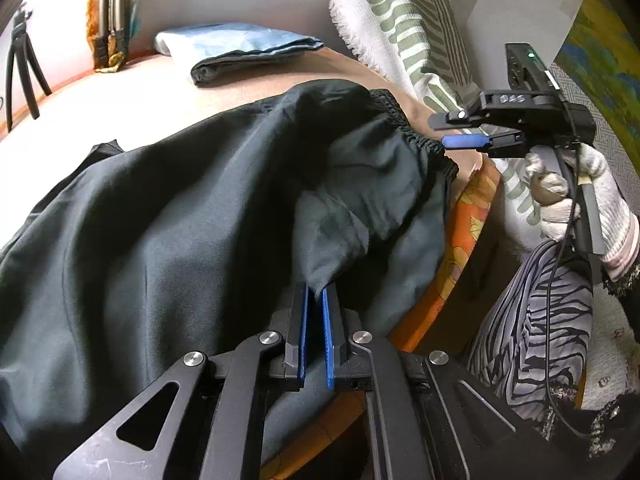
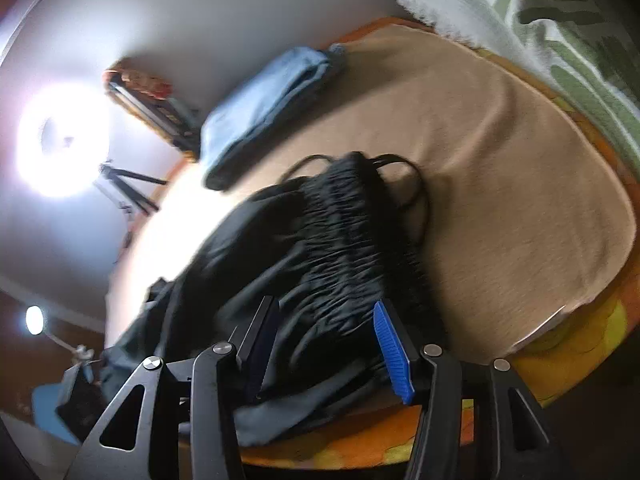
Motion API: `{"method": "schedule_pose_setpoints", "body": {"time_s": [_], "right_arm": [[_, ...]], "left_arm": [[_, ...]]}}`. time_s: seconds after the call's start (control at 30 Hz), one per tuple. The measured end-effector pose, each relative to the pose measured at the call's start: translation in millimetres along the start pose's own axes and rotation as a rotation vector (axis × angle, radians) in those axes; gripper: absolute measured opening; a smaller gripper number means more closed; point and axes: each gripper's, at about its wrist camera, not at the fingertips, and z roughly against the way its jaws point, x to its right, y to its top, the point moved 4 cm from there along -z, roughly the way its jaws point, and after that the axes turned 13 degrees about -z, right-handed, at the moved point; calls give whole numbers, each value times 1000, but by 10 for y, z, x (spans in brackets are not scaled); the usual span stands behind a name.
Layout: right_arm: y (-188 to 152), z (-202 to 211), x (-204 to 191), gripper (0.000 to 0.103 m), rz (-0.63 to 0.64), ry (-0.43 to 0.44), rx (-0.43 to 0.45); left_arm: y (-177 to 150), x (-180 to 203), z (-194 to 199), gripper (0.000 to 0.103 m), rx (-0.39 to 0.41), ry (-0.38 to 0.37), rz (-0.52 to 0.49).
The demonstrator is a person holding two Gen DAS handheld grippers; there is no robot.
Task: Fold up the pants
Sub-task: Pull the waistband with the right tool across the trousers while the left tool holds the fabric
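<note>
1. Left wrist view: the dark pants [image 1: 192,208] lie crumpled on the bed [image 1: 132,92], near the blue folded cloth [image 1: 240,50].
2. The left hand-held gripper [image 1: 315,300] is clamped on a thin fold of them.
3. The right hand-held gripper [image 2: 326,340] stands apart over the waistband [image 2: 360,232].
4. The fabric seems light, soft and slippery; the elastic waistband looks the best place to hold.

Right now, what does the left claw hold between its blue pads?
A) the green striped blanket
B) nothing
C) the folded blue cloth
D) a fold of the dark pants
D: in the left wrist view the left claw is nearly closed with a pinch of the dark pants fabric between its pads, while the folded blue cloth lies far off.
</note>
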Motion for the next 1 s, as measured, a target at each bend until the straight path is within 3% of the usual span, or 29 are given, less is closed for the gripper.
{"method": "schedule_pose_setpoints", "body": {"time_s": [0.1, 0.23, 0.3, 0.5, 0.77, 1.0], "right_arm": [[35, -61, 71, 54, 1, -54, -7], [46, -142, 75, 52, -1, -52, -19], [53, -139, 57, 33, 9, -52, -8], [90, 59, -98, 7, 134, -100, 16], [16, 298, 10, 3, 142, -59, -31], [80, 147, 382, 0, 59, -120, -17]], "left_arm": [[-6, 3, 12, 5, 2, 4, -5], [-16, -4, -4, 5, -3, 3, 0], [-16, -7, -3, 5, 0, 3, -2], [13, 17, 83, 4, 23, -10, -8], [-42, 209, 125, 3, 18, -79, -25], [-64, 314, 120, 5, 8, -17, -117]]}}
